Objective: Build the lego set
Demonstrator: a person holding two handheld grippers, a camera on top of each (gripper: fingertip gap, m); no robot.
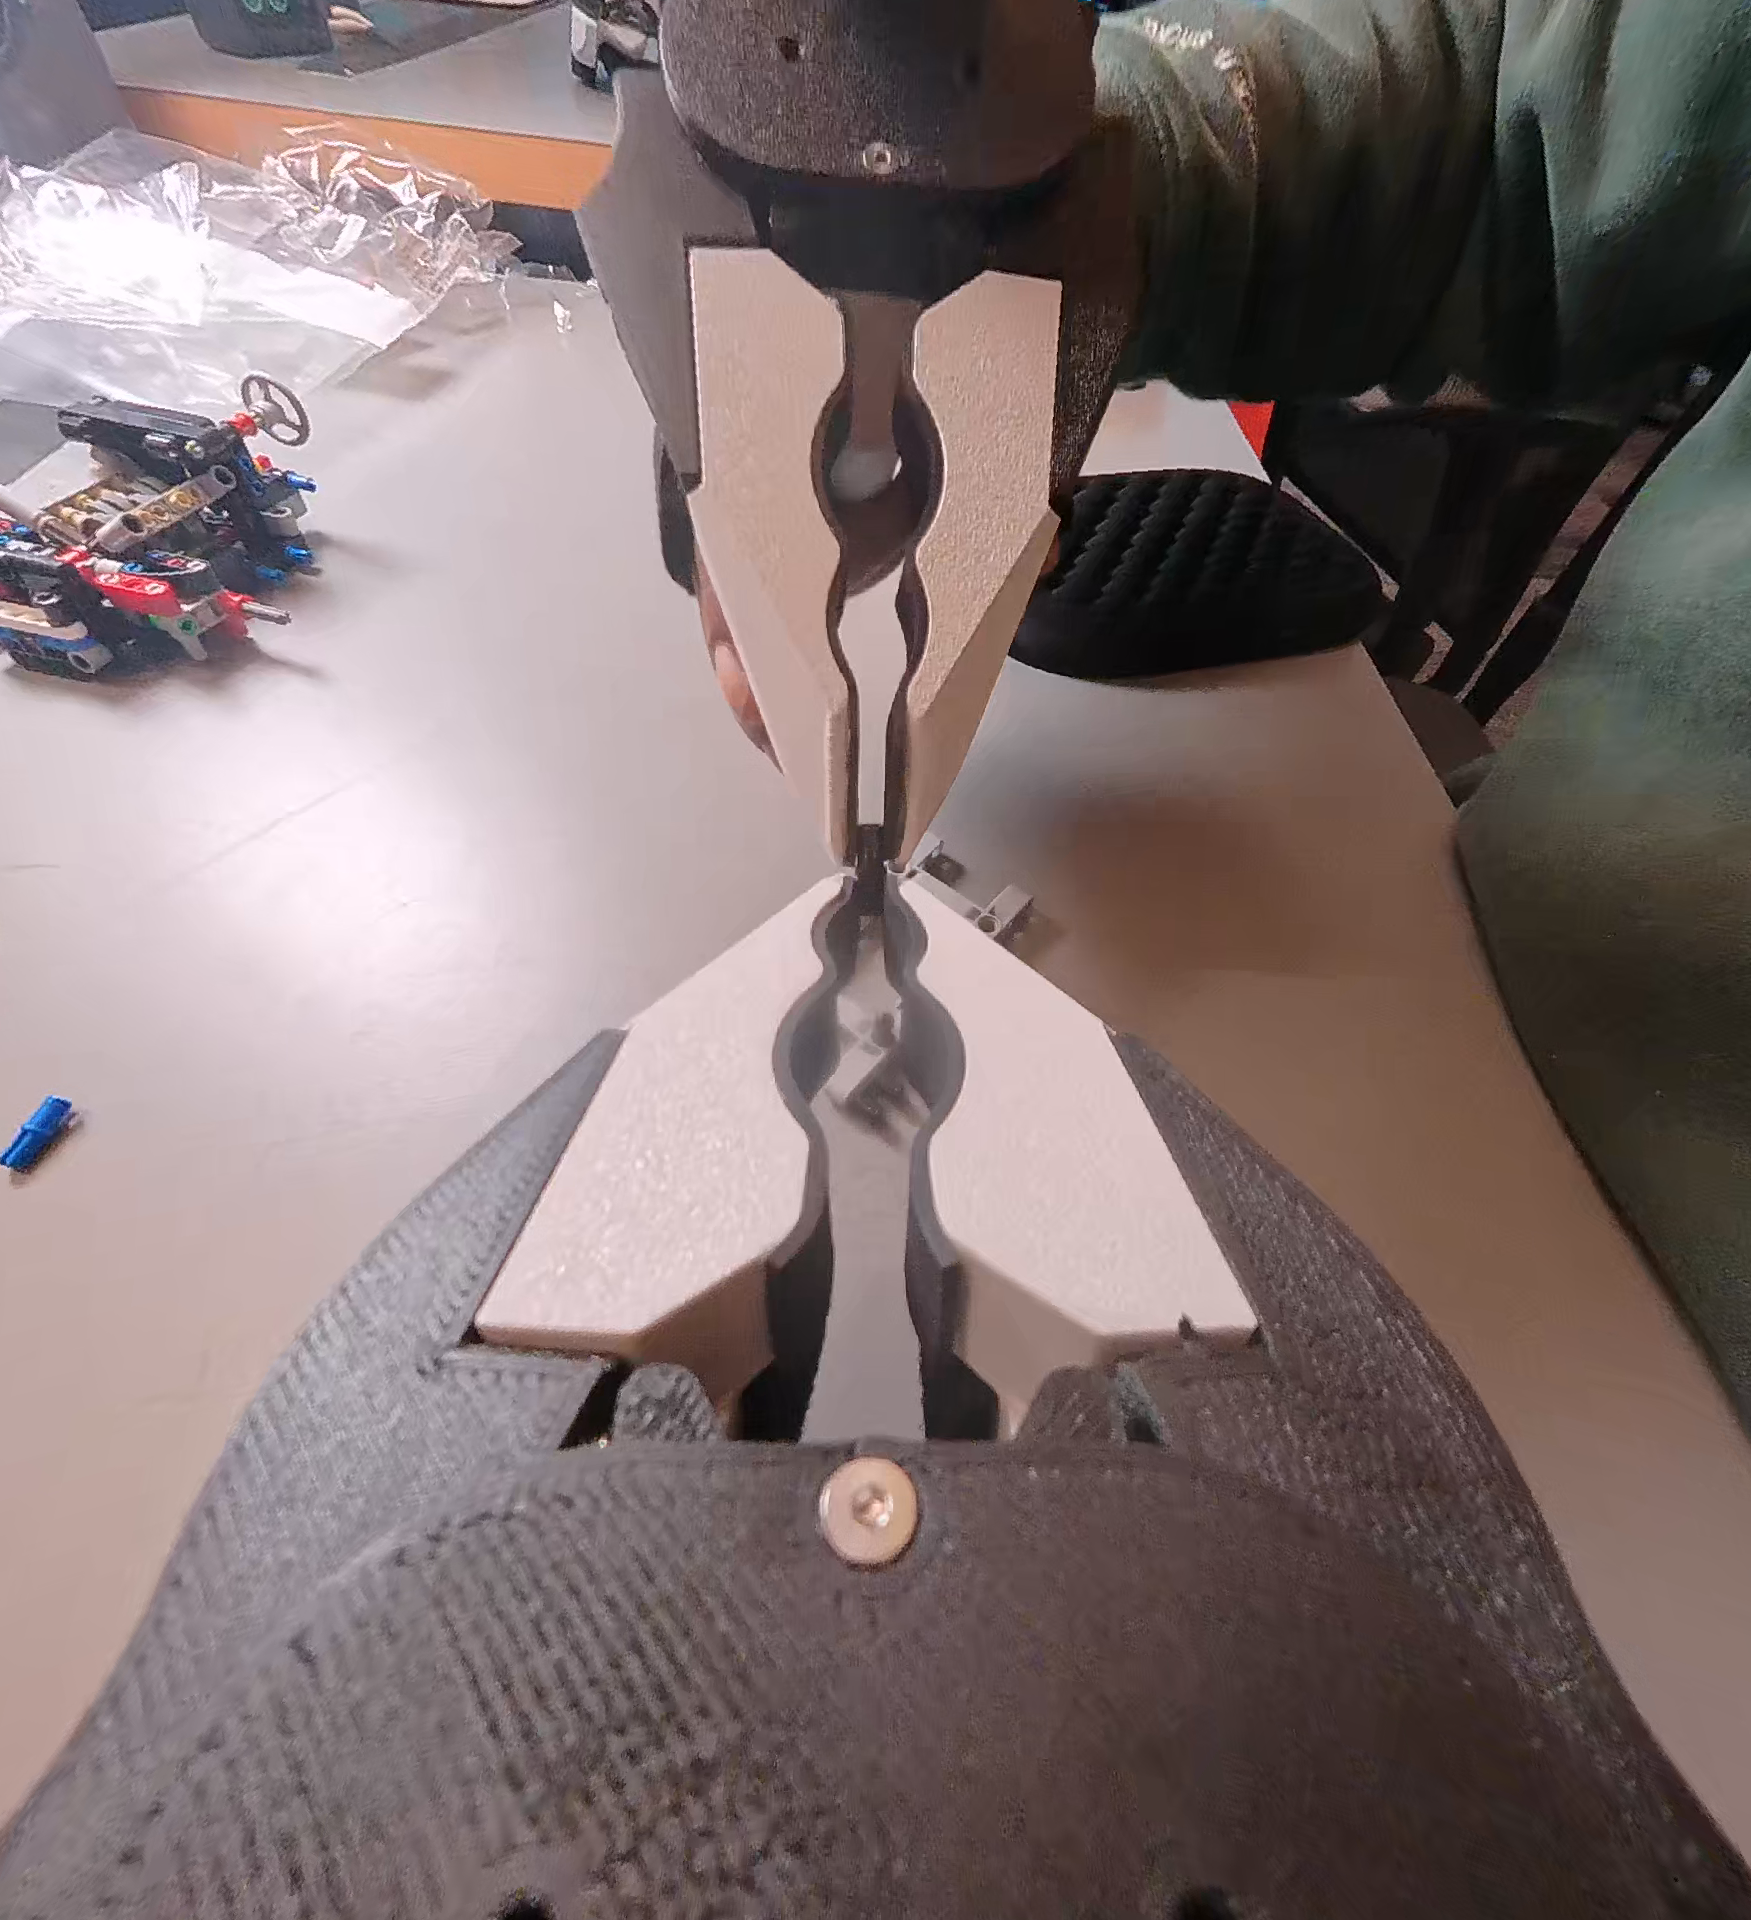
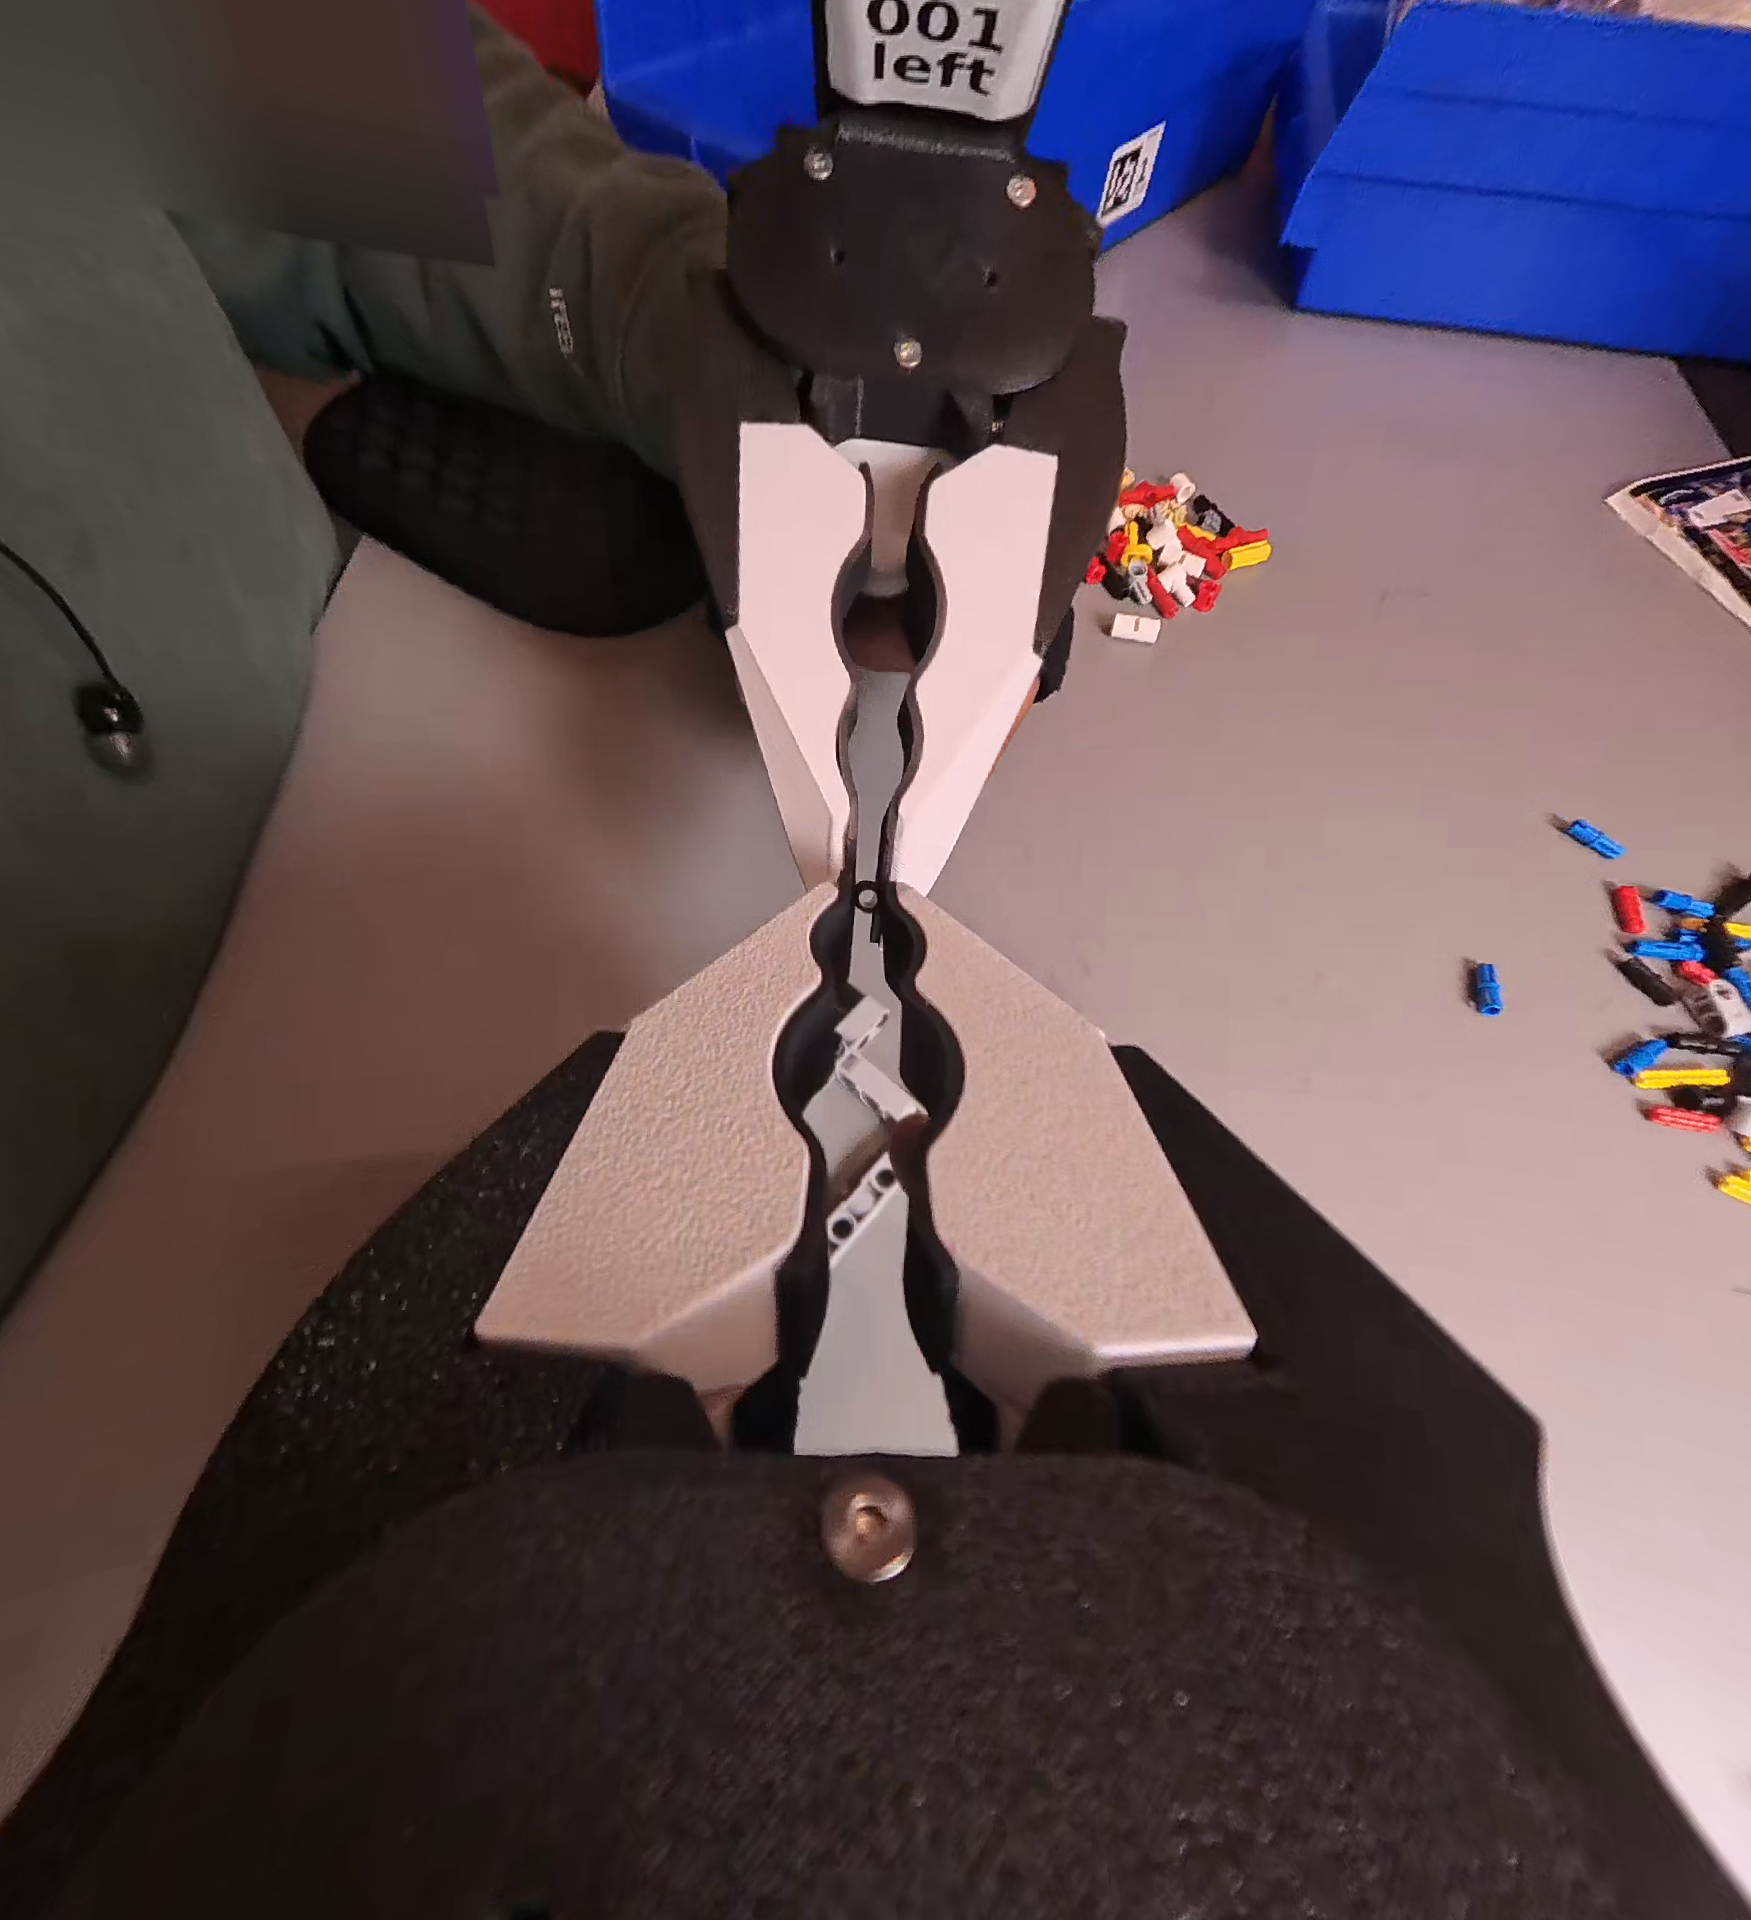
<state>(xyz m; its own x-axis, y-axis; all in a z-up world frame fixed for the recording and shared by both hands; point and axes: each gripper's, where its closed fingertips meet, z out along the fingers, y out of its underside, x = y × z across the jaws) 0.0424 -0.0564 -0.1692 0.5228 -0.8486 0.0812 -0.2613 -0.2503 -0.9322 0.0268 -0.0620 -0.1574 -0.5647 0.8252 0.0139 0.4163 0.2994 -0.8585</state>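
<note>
The left gripper (image 1: 869, 883) and the right gripper (image 2: 869, 902) met tip to tip, both narrowed on one small black pin (image 1: 869, 844), probably passing it across, while grey beams (image 2: 866, 1091) lay on the table (image 2: 1266, 935) beneath the right gripper.

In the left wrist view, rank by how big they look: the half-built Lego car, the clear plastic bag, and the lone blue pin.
Largest to smallest as seen:
1. clear plastic bag
2. half-built Lego car
3. lone blue pin

The bag lies farthest from the camera yet looks biggest, so that order seems safe.
</note>
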